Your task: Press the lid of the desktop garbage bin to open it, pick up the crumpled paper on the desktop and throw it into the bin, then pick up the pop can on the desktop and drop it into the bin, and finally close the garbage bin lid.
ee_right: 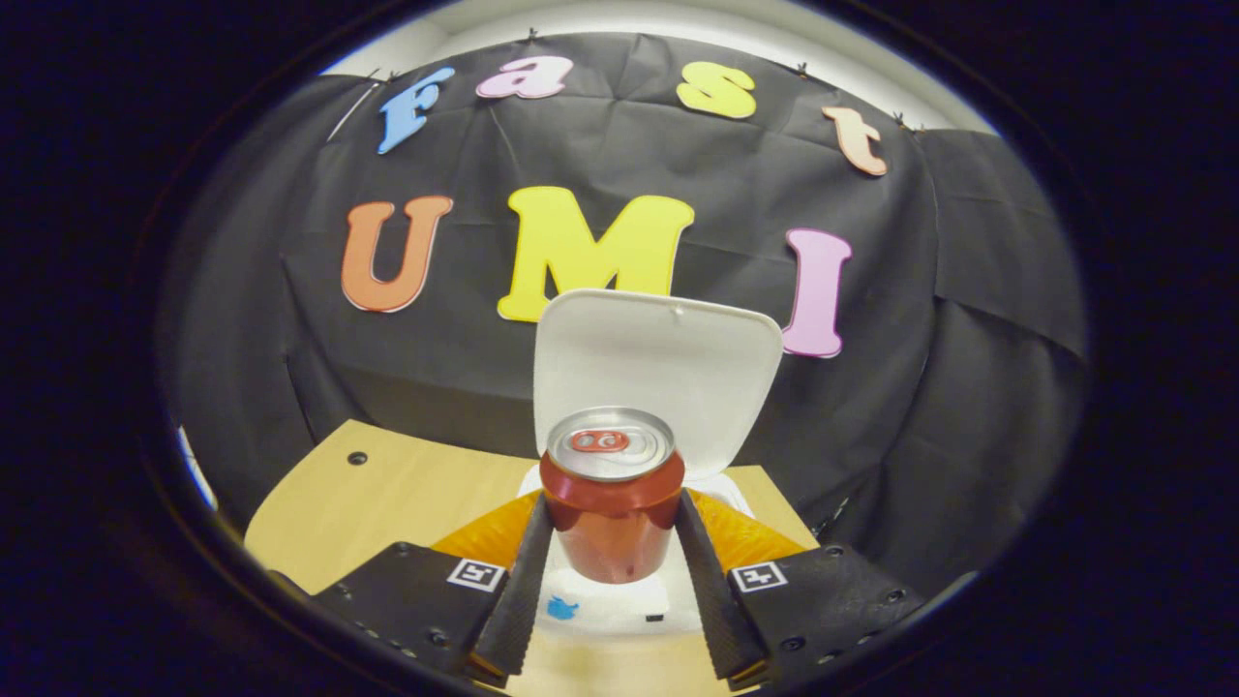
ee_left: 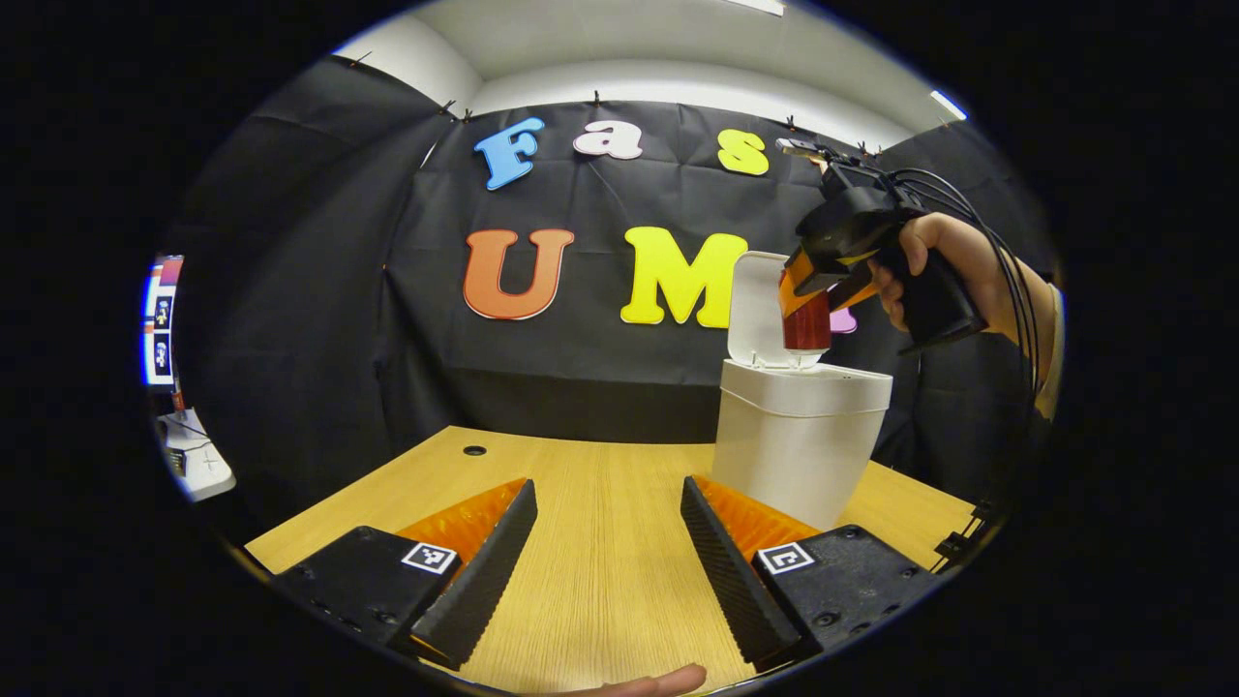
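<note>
- Right gripper (ee_right: 612, 561): both fingers press on the sides of the pop can (ee_right: 612, 503), which stands upright between them with its silver top facing the camera.
- Pop can, seen from the left gripper view (ee_left: 806, 324): held in the air directly above the mouth of the garbage bin (ee_left: 799, 445), its lower end just over the rim. The right gripper (ee_left: 808, 290) clamps it from above and behind, and a hand (ee_left: 953, 266) grips the handle.
- Garbage bin: white, standing on the wooden desk (ee_left: 600, 542) toward its far right side. Its lid (ee_left: 757, 310) is swung up, nearly vertical, behind the can; in the right gripper view the lid (ee_right: 658, 358) rises just behind the can and the bin's opening lies below it.
- Left gripper (ee_left: 608, 552): fingers spread wide with nothing between them, low over bare desk, the bin just beyond its right-hand finger.
- Whether the crumpled paper lies inside the bin cannot be told.
</note>
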### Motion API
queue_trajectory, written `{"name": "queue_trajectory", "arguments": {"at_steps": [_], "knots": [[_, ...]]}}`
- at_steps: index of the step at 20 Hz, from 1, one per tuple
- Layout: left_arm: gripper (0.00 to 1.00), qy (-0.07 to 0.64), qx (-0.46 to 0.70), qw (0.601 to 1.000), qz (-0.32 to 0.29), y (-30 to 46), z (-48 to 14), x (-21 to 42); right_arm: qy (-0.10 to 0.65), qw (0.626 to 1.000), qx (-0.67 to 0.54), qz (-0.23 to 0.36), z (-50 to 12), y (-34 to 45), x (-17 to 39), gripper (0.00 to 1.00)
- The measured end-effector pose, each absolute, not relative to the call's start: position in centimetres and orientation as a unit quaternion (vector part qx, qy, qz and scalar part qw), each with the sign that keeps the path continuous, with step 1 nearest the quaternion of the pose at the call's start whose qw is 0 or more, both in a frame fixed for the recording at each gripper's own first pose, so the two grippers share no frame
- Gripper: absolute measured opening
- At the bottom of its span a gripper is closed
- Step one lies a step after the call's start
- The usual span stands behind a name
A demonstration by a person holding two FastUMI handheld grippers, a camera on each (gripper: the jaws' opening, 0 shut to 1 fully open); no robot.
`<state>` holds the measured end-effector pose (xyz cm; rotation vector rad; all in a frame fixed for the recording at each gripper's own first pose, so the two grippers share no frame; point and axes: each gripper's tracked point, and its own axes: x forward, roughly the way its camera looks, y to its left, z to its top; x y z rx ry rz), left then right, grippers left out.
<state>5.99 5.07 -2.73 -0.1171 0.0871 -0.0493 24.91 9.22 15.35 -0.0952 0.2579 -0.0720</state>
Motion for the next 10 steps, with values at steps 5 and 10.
{"name": "queue_trajectory", "arguments": {"at_steps": [5,10], "knots": [[0.97,0.043,-0.049,0.998,-0.024,5.7,-2.8,5.6,0.144,0.989,-0.005,-0.039,14.9,8.2,26.5,0.73],[0.97,0.043,-0.049,0.997,-0.031,5.1,-2.9,5.5,0.145,0.989,0.015,-0.025,15.0,7.4,26.5,0.77]]}}
